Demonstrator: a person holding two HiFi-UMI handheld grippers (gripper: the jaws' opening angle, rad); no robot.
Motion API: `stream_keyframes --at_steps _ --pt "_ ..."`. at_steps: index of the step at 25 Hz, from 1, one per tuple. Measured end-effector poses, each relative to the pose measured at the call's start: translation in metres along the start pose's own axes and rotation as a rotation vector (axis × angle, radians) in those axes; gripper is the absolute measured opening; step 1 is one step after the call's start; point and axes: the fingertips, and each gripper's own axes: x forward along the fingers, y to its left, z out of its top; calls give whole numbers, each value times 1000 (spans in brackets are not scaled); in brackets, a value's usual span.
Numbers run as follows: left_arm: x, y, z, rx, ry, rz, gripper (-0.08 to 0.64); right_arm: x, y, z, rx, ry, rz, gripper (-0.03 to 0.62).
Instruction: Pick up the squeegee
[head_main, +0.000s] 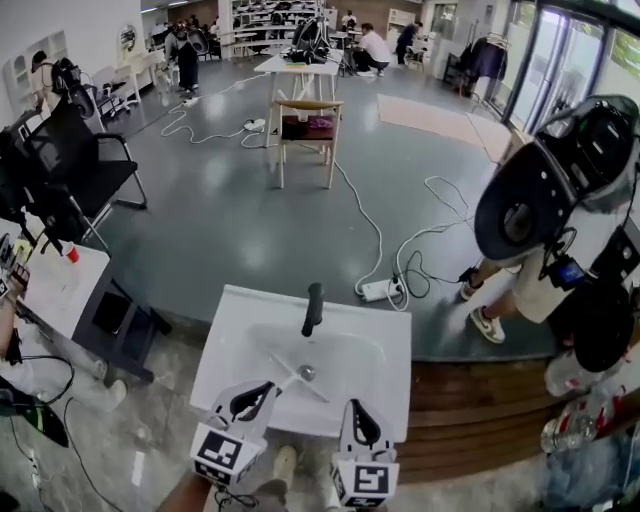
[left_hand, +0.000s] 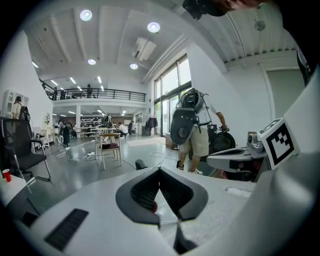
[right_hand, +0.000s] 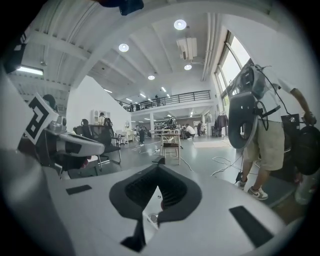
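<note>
1. Nearest, at 6 o'clock in the head view, the left gripper (head_main: 268, 388) and the right gripper (head_main: 356, 405) hung side by side over the near rim of the white sink (head_main: 228, 335). Their tips were aimed toward 12 o'clock and slightly down. I judged this a reach into the basin, with the pickup not yet begun.
2. The left gripper's jaws were pressed together and held nothing. The right gripper's tips met as well and were empty. Through the gap beneath them the basin floor and the drain (right_hand: 152, 218) showed.
3. The squeegee (head_main: 283, 370) lay flat on the basin floor, just beside the drain, at about 1 o'clock from the left gripper and 11 o'clock from the right. Neither gripper touched it. It read only as a slim pale shape against the white, so I could not tell blade from handle.
4. Lying so low, it probably offered little to grip. The jaws would need to part first and then come down around whichever part stood proud.
5. At 12 o'clock of the squeegee the black faucet (head_main: 314, 308) rose from the far rim, and it could crowd a reach from that side.
6. Farther off, nothing barred the way.
   - A power strip (head_main: 380, 290) with its cables lay at 1 o'clock.
   - A person (head_main: 545, 250) wearing gear stood at 3 o'clock.
   - A wooden chair (head_main: 305, 125) stood at 12 o'clock.
   - A black office chair (head_main: 85, 170) stood at 10 o'clock.
</note>
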Motion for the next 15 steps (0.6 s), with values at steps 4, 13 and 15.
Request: stream_keyframes --at_steps 4,13,15 --pt "28 11 -17 8 46 -44 2 22 -7 -15 35 2 -37 -3" --pt "92 30 -62 3 166 -131 2 67 -28 -54 87 73 -114 -2" --pt "105 34 -76 13 183 -149 2 73 -30 -68 82 118 -125 -3"
